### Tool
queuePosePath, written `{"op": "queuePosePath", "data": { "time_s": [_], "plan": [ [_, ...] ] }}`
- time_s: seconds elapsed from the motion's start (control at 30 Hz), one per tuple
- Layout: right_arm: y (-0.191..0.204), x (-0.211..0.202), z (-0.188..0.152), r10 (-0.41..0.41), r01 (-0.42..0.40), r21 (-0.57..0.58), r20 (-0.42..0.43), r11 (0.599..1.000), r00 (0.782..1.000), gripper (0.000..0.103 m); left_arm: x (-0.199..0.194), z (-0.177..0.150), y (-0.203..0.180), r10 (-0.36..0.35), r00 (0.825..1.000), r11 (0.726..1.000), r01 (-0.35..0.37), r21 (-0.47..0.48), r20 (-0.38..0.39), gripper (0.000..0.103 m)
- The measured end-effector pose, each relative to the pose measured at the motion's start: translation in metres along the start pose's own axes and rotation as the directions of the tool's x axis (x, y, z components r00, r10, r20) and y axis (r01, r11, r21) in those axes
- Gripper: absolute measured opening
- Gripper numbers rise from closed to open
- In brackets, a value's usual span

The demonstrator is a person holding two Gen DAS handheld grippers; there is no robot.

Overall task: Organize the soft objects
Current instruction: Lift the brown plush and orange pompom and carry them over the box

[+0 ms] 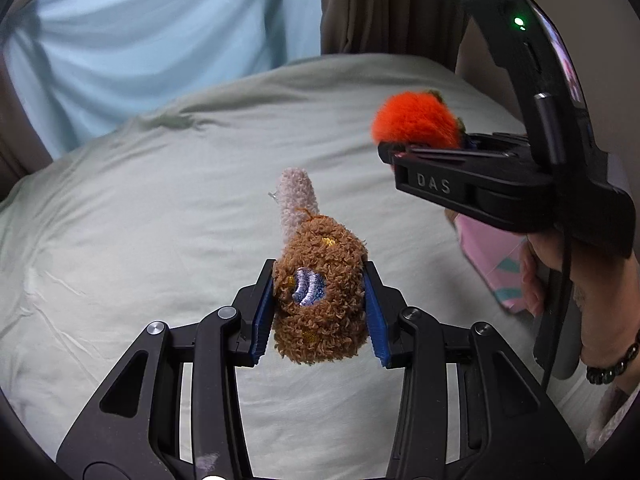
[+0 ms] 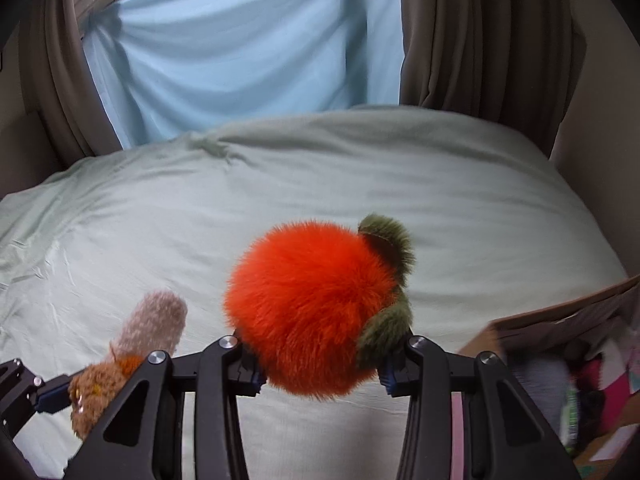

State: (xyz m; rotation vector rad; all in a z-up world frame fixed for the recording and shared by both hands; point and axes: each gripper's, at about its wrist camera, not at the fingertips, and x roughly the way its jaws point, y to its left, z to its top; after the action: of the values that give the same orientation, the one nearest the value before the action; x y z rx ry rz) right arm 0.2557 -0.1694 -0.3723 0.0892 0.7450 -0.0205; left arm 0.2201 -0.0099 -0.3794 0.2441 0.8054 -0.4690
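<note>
Nearest, in the left tongs [image 1: 318,312]: a brown curly plush [image 1: 320,300], clenched between the blue pads [image 1: 376,316], held above the bed. Long axis pointing straight ahead, away from the tongs, ending in a pale pink woolly tip. In the right tongs [image 2: 320,364]: a fluffy orange plush [image 2: 308,316] with olive-green leaves on its right side, gripped at its lower half, also lifted off the bed. Right tongs ahead and to the right of the left ones, well apart. Low at the right edge, close beside the right tongs: an open cardboard box [image 2: 560,316] with mixed coloured things inside, blurred. Probably the place for both toys; nearer to the right hand. Below and beyond: a bed [image 2: 360,184] under a pale green wrinkled sheet. Farther: a light blue cloth [image 2: 240,48] across the window, brown curtains [image 2: 472,32] on both sides.
</note>
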Motion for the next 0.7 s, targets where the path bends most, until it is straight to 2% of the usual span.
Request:
{"op": "queuePosePath", "data": {
  "time_s": [0.33, 0.7],
  "plan": [
    [-0.046, -0.109, 0.041, 0.008, -0.009, 0.008, 0.052, 1.000, 0.999, 0.039, -0.070, 0.067, -0.044, 0.044, 0.996, 0.999, -0.042, -0.019, 0.075, 0.037],
    [-0.140, -0.229, 0.075, -0.005, 0.003, 0.020, 0.112, 1.000, 0.994, 0.039, -0.137, 0.143, -0.144, 0.053, 0.986, 0.997, -0.044, -0.058, 0.159, 0.037]
  ]
}}
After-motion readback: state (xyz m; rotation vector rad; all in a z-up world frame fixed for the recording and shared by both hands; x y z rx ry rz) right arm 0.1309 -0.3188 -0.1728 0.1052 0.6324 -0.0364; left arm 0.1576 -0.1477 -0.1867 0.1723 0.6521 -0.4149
